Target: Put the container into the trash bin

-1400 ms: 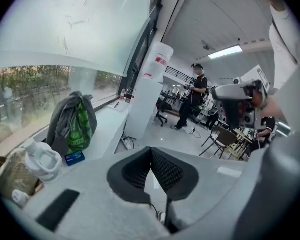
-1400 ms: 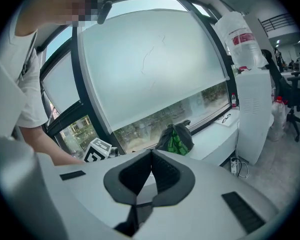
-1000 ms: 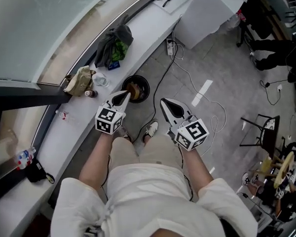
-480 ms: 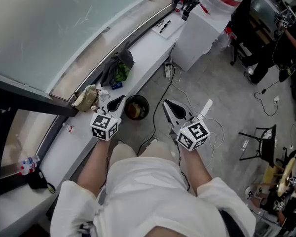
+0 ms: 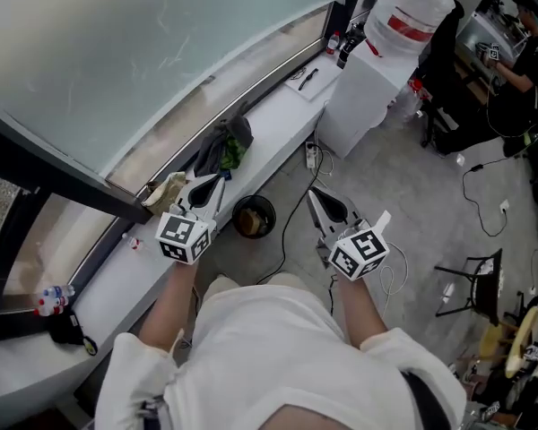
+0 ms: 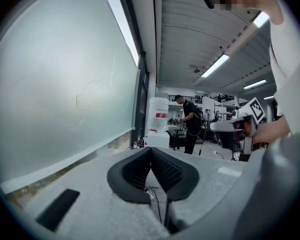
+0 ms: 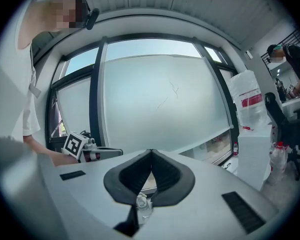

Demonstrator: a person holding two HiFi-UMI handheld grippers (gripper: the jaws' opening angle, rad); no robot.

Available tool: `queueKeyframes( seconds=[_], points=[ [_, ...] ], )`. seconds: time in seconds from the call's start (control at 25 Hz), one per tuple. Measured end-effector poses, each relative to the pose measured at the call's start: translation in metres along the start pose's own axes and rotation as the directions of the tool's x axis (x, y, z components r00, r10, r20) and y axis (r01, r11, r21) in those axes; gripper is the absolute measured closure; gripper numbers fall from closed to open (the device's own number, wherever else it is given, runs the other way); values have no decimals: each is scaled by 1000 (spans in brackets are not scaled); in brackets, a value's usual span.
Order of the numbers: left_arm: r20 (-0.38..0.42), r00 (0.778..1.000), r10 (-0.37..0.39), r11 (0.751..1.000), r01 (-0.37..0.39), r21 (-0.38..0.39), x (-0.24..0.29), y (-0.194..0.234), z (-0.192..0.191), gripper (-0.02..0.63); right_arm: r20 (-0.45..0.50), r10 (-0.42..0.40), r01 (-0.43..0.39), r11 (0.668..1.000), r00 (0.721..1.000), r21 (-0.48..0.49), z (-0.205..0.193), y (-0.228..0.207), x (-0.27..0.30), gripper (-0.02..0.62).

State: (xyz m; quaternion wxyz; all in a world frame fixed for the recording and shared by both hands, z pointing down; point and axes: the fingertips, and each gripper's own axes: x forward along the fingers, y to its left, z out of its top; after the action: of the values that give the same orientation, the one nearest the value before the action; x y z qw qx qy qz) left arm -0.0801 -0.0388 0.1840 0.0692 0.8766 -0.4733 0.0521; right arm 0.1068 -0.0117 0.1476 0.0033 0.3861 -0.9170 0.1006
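A round black trash bin (image 5: 254, 216) stands on the floor below the white sill (image 5: 278, 119), with something brown inside it. My left gripper (image 5: 218, 179) is raised over the sill's edge, left of the bin, jaws shut and empty (image 6: 151, 149). My right gripper (image 5: 314, 193) hangs to the right of the bin, above the floor, and its jaws also meet with nothing between them (image 7: 151, 151). Below the right jaws a small clear bottle (image 7: 142, 204) shows through the gap. A crumpled beige bag (image 5: 166, 192) lies on the sill next to the left gripper.
A dark bag with green inside (image 5: 226, 146) lies further along the sill. A power strip (image 5: 312, 157) and cables trail over the floor by a white water dispenser (image 5: 377, 70). A person in black (image 5: 518, 56) stands at the far right, near a chair (image 5: 471, 267).
Both grippers have risen, still shut and empty. The head view has lifted too, so the bin and the floor now look farther below.
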Motion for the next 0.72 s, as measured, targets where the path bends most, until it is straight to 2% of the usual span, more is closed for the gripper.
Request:
queueKeyframes(
  seconds=[0.32, 0.72],
  points=[
    [137, 989, 61, 997, -66, 28, -26, 8, 64, 589, 65, 10, -6, 998, 998, -63, 41, -8, 2, 594],
    [229, 962, 146, 985, -162, 52, -66, 25, 101, 589, 101, 8, 2, 995, 995, -102, 70, -22, -8, 594]
  ],
)
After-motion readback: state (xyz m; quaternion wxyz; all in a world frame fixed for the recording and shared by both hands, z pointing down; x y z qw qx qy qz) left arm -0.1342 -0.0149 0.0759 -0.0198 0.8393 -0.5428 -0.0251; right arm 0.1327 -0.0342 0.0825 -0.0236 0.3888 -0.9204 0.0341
